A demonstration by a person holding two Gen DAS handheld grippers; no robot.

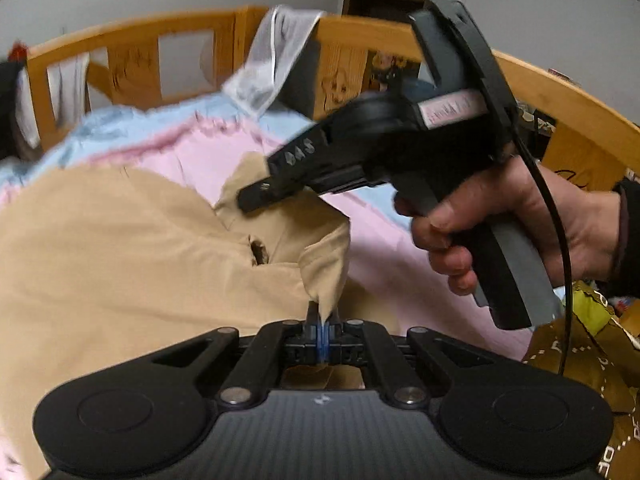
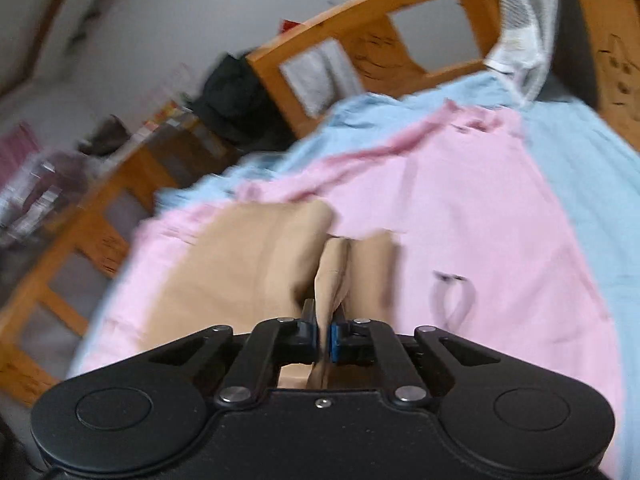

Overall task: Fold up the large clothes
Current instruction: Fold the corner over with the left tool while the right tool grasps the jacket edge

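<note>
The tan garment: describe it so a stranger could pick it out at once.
On the wooden-railed bed lies a pink sheet edged in pale blue. The tan garment lies on it, pinched by both grippers; it is the only beige cloth there.

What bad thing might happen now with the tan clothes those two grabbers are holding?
The left gripper pinches only a thin corner of the tan cloth garment, so that corner may slip out when pulled. The right gripper grips a bunched fold of it, which could leave the fold crooked. The garment lies on the pink sheet, which might drag and wrinkle with it.
</note>
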